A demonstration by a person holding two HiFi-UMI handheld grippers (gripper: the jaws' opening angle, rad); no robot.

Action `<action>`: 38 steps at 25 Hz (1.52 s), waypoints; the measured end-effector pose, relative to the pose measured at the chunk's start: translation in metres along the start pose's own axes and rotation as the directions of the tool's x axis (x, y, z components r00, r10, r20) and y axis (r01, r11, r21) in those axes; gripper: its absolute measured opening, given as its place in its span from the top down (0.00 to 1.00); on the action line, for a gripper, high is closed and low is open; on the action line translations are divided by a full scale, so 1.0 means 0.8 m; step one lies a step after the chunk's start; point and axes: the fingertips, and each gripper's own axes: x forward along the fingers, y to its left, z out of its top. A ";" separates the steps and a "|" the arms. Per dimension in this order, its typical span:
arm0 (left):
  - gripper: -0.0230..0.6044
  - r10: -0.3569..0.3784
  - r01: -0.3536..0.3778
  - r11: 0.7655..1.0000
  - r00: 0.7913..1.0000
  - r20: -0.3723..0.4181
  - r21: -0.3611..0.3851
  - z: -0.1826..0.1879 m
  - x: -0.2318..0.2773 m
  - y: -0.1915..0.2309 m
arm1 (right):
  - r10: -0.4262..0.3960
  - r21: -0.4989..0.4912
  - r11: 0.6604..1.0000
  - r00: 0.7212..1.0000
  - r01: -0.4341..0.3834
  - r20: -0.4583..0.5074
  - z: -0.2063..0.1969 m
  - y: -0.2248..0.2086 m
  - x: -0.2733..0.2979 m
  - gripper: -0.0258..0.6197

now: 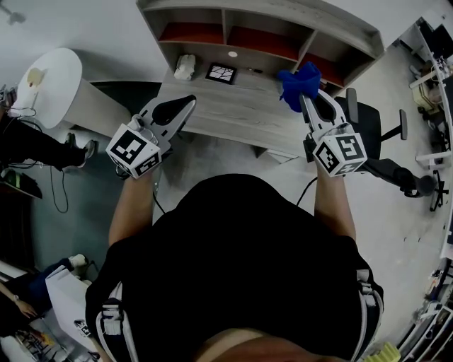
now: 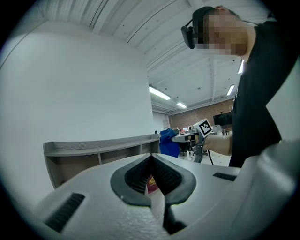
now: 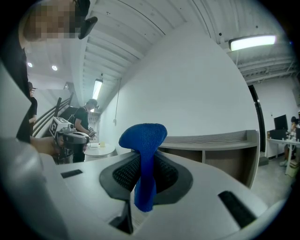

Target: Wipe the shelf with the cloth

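While the right gripper is clamped tight on the blue cloth, the cloth sits bunched at the jaw tips, in front of the shelf and level with its right-hand compartments, not touching it. The right gripper view confirms this: jaws pinched on a fold of cloth, the rest puffed above them, the shelf beyond and apart.

The shelf's long axis runs crosswise to the gripper, so the wipe will likely be a reach forward, then a sweep along it. The right gripper is the nearer one. The left gripper hangs in front of the shelf's left end, further back, jaws together on nothing.

Hard to read: a small dark red patch shows through the left gripper jaw gap and can't be identified. The cloth hides the right jaw tips in the head view. A white lump and a dark tile lie just below the shelf.
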 end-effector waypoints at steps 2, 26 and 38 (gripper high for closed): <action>0.94 0.002 -0.002 1.000 1.000 -0.005 0.000 -0.001 0.009 -0.002 | 0.005 0.007 1.000 1.000 -0.005 0.002 -0.001 -0.007 -0.001 0.88; 0.94 0.006 -0.007 0.999 1.000 -0.022 -0.044 -0.030 0.027 0.003 | 0.058 -0.003 0.998 0.997 -0.058 -0.052 -0.023 -0.008 0.025 0.88; 0.94 0.002 -0.004 0.998 1.000 -0.030 -0.058 -0.043 0.011 0.049 | 0.026 -0.020 0.999 0.997 -0.027 -0.067 -0.022 -0.002 0.057 0.87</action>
